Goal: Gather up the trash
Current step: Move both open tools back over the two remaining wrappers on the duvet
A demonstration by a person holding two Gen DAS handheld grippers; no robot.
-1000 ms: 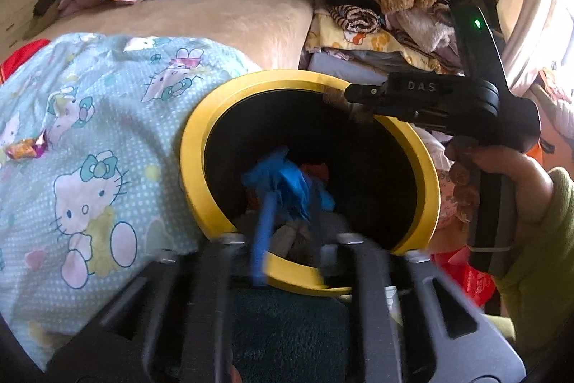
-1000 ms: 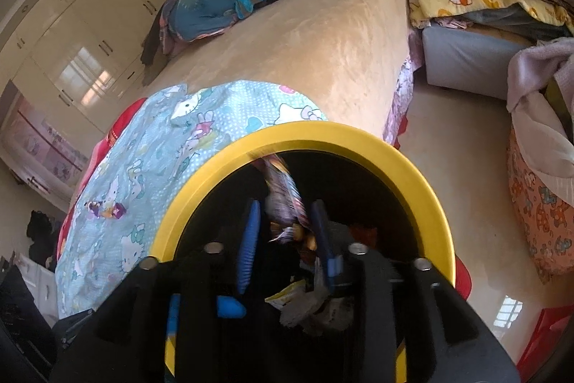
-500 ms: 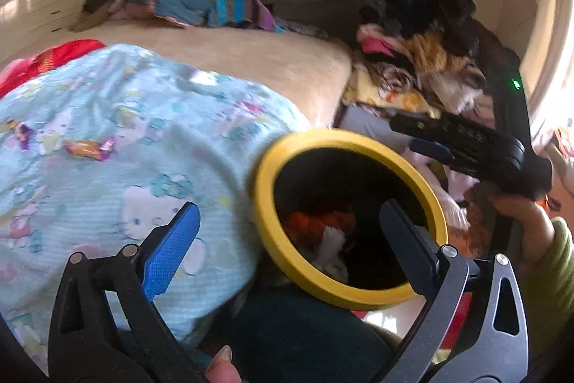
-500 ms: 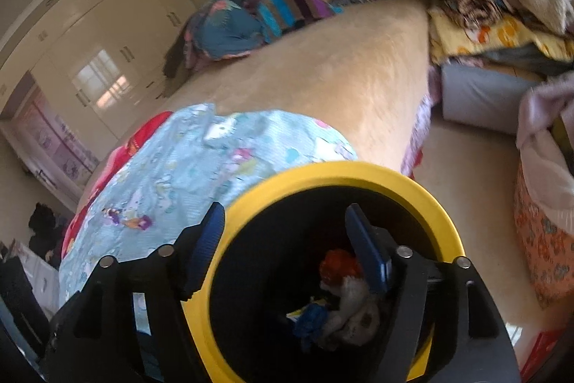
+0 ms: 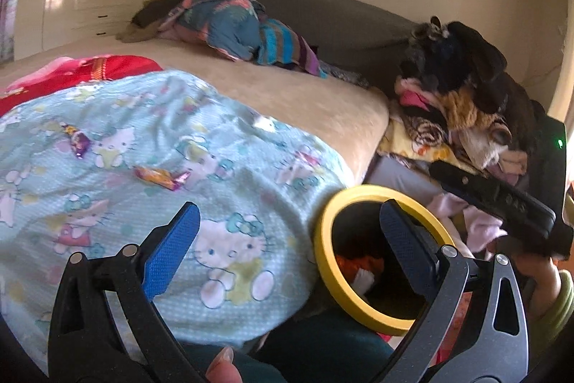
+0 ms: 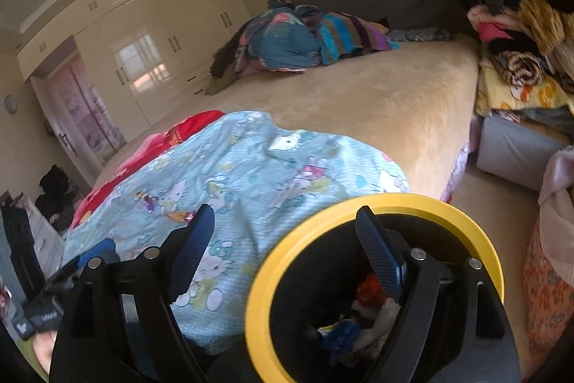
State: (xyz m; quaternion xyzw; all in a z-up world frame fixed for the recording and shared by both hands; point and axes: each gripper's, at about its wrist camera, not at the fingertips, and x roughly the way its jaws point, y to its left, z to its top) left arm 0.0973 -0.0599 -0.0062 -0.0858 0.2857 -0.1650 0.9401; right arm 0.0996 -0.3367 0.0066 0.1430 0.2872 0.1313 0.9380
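The left gripper [image 5: 287, 236] is held spread and empty, the right gripper [image 6: 287, 236] empty with jaws opening, above the yellow-rimmed bin [image 6: 412, 201] at lower right; two candy wrappers [image 5: 161, 176] are left on the blanket [image 5: 222, 146] at centre left, presumably targeted next.

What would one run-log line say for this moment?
left gripper: open, empty | right gripper: opening, empty | bin: holds trash | wrappers: two on blanket
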